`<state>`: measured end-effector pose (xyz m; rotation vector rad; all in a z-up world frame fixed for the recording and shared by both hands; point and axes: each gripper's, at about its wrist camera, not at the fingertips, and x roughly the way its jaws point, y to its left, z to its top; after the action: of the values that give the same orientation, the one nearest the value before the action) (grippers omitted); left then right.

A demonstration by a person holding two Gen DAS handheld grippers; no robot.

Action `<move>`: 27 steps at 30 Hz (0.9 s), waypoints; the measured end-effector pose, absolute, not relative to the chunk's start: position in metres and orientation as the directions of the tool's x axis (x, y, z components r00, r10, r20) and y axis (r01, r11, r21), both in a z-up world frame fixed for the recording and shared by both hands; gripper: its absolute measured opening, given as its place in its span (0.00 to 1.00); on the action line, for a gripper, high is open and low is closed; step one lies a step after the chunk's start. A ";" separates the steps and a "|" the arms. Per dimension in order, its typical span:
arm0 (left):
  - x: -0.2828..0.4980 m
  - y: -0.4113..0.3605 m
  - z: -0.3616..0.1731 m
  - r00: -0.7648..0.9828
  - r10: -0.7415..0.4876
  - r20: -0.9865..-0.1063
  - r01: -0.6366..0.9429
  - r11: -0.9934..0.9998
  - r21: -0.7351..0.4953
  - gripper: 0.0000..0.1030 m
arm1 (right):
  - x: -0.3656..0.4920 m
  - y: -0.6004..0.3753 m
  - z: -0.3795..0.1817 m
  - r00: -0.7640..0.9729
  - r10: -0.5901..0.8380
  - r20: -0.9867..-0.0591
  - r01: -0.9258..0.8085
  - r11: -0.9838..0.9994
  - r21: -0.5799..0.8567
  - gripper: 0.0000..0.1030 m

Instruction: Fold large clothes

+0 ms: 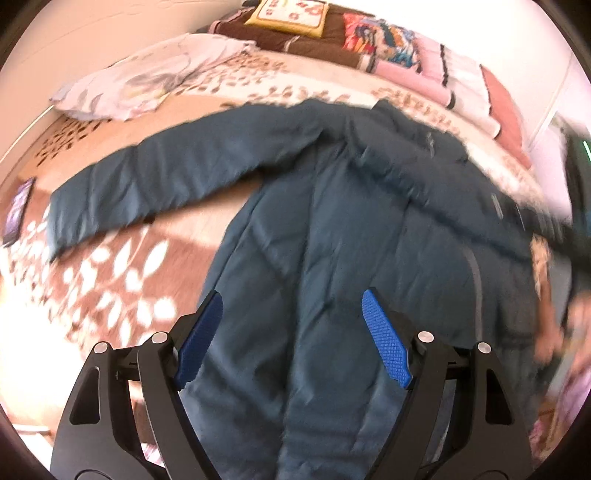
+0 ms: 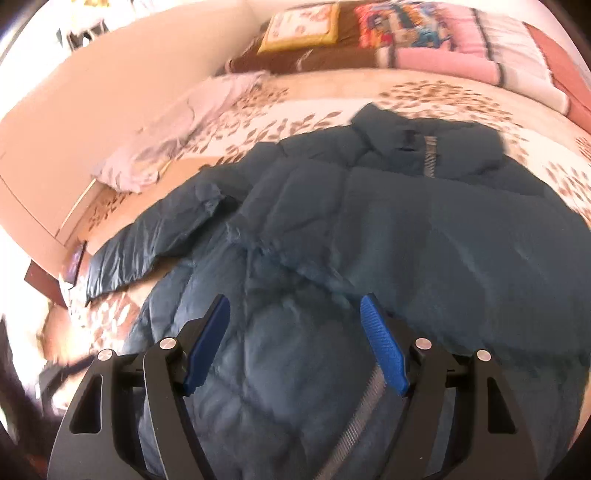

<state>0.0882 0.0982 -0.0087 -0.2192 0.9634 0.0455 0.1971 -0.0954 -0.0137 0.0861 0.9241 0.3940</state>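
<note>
A dark teal puffer jacket [image 1: 332, 221] lies front-up on a bed, collar at the far end. Its left sleeve [image 1: 155, 184] stretches out flat to the left. In the right wrist view the jacket [image 2: 388, 229] fills the middle, its zipper [image 2: 428, 155] running up to the collar, the left sleeve [image 2: 155, 236] lying out to the left. My left gripper [image 1: 291, 332] is open and empty above the jacket's lower body. My right gripper [image 2: 295, 339] is open and empty above the jacket's lower front, near the zipper.
The bedspread [image 1: 110, 280] has a brown and white leaf pattern. A pale pillow [image 1: 147, 74] lies at the far left. Folded blankets and cushions [image 1: 369, 33] are stacked along the far edge. A dark phone-like object [image 1: 16, 210] lies at the left bed edge.
</note>
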 end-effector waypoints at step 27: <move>0.272 0.047 -0.027 0.572 -0.165 -0.804 -0.218 0.914 -0.342 0.14 | 0.063 -0.279 -0.049 0.605 0.197 -0.772 0.102 0.942 0.320 0.70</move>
<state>0.2723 0.0467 -0.0274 -0.4339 0.9697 0.0323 0.0630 -0.2792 -0.0487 0.3511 0.9249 0.0562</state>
